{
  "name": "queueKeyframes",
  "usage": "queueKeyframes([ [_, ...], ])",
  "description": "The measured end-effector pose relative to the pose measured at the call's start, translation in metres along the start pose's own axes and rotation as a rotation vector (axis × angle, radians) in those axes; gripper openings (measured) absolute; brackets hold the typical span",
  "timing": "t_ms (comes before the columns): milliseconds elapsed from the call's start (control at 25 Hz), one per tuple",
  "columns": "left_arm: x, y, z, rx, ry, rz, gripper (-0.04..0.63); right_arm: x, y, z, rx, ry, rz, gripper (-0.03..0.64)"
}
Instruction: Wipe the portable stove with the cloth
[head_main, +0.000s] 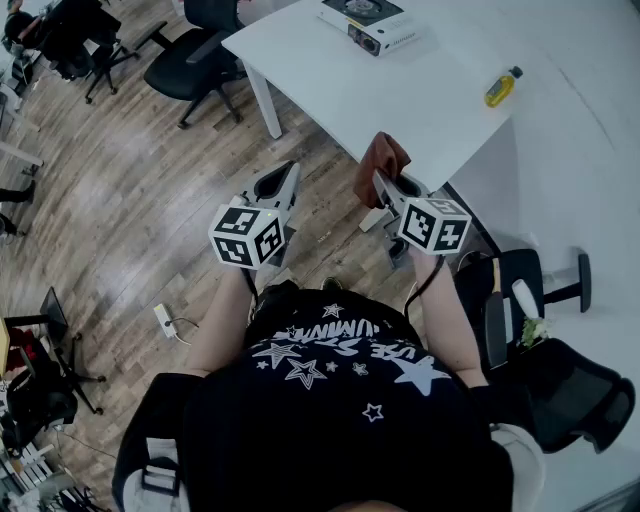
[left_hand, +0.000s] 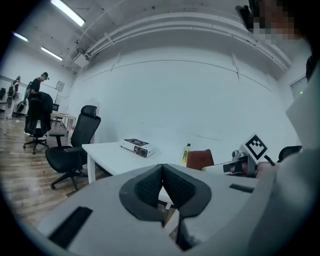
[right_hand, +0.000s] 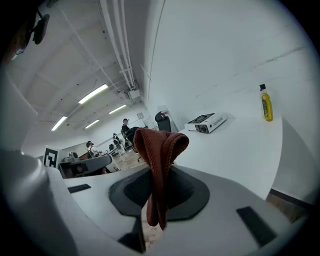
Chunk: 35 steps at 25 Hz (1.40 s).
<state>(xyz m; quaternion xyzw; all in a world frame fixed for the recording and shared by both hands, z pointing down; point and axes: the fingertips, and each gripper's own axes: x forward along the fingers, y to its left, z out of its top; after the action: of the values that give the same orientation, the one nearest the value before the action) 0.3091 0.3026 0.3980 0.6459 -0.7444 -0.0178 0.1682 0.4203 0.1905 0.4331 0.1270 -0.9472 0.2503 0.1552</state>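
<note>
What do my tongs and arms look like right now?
Left tongs and right tongs: light grey shells, dark pads, each topped by a white cube with black square markers. Black short-sleeved T-shirt with white stars; a dark cable behind the right.

The cloth (right_hand: 159, 150) is a soft woven fabric, rust-brown and matt, with a thicker stitched hem. The shell of the right gripper (head_main: 388, 188) is smooth pale grey plastic with a dull finish, and its pads (right_hand: 190, 192) are dark with a fine ribbed grain. The pads (left_hand: 145, 189) of the left gripper (left_hand: 162, 169) look the same. The table (head_main: 400, 100) top is white, smooth and matt. The floor (head_main: 130, 190) is of wood planks with a light shine. The portable stove (head_main: 370, 22) has a white body, perhaps painted metal, and a dark top. The bottle (head_main: 500, 88) seems to be glossy yellow plastic.
</note>
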Motion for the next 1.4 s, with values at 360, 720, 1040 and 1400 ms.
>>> queueKeyframes([
  [360,0.004,0.002,-0.008,-0.004,0.023,0.010,0.008,0.008,-0.002,-0.003,0.002,0.012,0.011,0.061],
  [720,0.010,0.001,-0.022,-0.007,0.064,0.033,0.008,0.020,-0.014,-0.007,0.022,0.032,0.026,0.061],
  [1040,0.010,0.036,-0.012,-0.006,0.060,0.088,0.008,0.050,-0.017,-0.010,0.070,0.069,0.042,0.063],
  [1400,0.044,0.140,0.005,-0.057,0.060,0.071,0.008,0.128,-0.021,0.011,0.088,0.071,-0.039,0.063],
])
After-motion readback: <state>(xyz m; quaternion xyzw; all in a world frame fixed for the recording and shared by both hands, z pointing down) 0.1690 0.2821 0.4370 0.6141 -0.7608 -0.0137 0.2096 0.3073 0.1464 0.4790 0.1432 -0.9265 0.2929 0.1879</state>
